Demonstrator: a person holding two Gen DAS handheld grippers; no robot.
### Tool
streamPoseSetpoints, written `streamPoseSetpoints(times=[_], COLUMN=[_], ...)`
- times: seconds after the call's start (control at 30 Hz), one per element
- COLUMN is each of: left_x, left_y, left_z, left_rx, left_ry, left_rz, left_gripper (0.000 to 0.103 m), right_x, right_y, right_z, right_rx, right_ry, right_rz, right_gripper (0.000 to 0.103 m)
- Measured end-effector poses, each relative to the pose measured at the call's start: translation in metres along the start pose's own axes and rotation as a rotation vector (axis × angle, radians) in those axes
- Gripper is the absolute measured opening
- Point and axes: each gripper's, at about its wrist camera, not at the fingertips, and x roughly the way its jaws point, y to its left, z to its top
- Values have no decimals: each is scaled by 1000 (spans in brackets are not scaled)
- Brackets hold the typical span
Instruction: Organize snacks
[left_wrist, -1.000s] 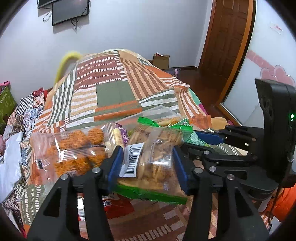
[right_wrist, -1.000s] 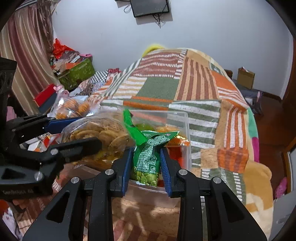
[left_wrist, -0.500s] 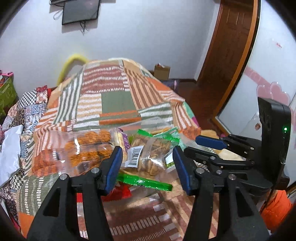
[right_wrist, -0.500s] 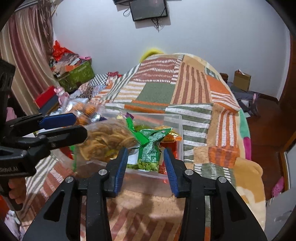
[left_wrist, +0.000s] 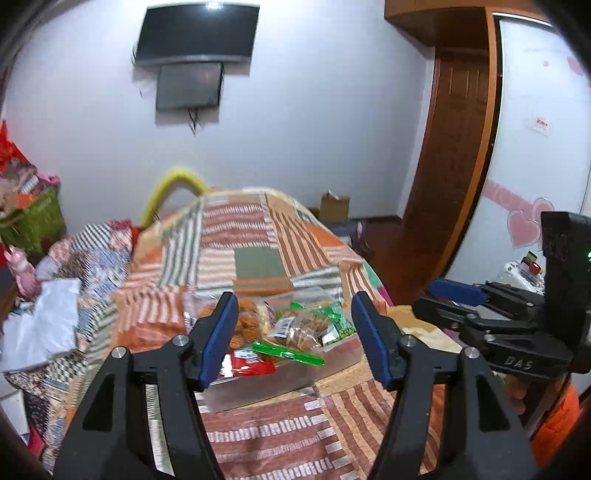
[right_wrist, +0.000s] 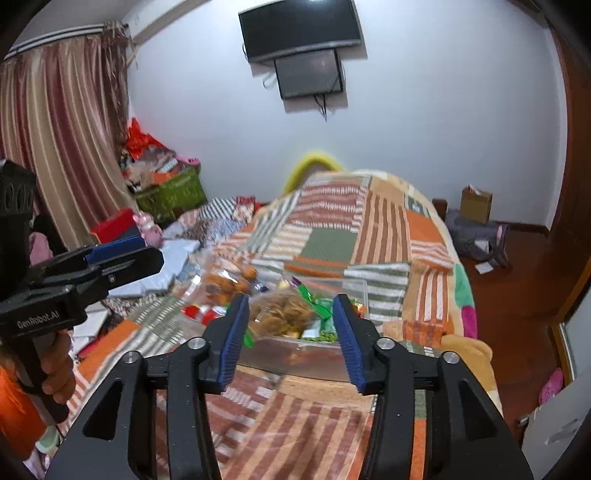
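Left wrist view shows, nearest to the camera, the left tongs (left_wrist: 291, 332) with the jaws apart and nothing between the blue pads; they have just been opening. In the right wrist view the right tongs (right_wrist: 290, 332) are the same: jaws parted, just opened, holding nothing.

Beyond both tongs, on the patchwork bed cover (left_wrist: 258, 236), stands a clear plastic box (left_wrist: 258, 387) with the snacks inside. A clear bag of biscuits (left_wrist: 299, 328) with a green sealed edge lies on top, and a green packet of peas (right_wrist: 323, 332) lies just beside it. A red packet (left_wrist: 247, 363) lies low in the box. Whether the bag of orange fried snacks (right_wrist: 225, 280) lies in the box or outside it at the far left, I cannot tell.

I judge these bags to be light, soft and slippery, and the biscuits inside break easily. A good place to hold is the flat sealed edge, with gentle pressure, not the full middle part.

The box walls are transparent and blurred, so its rim is hard to follow. The lower layers of snacks are hidden under the top bags, and no printing can be read.

Farther away, a green basket (right_wrist: 173, 195) stands near the curtain, and a dark screen (right_wrist: 301, 29) hangs on the wall.
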Motion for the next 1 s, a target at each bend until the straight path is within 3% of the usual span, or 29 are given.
streamPoseSetpoints(times=[0.1, 0.17, 0.37, 0.6, 1.0], left_x=[-29, -43, -83, -112, -121], left_y=[-2, -3, -13, -20, -21], left_z=[-2, -4, -14, -27, -35], left_rx=[-7, -10, 20, 28, 5], left_ry=[-65, -93, -193, -244, -239], left_rz=[15, 16, 49, 55, 40], left_gripper=[75, 80, 94, 99, 100], right_x=[-18, -30, -55, -73, -91], right_y=[11, 18, 35, 45, 55], right_z=[2, 2, -2, -6, -14], right_rx=[-9, -9, -11, -3, -19], right_ry=[-42, -70, -142, -187, -231], right_rz=[0, 2, -8, -23, -35], right_gripper=[54, 66, 84, 91, 96])
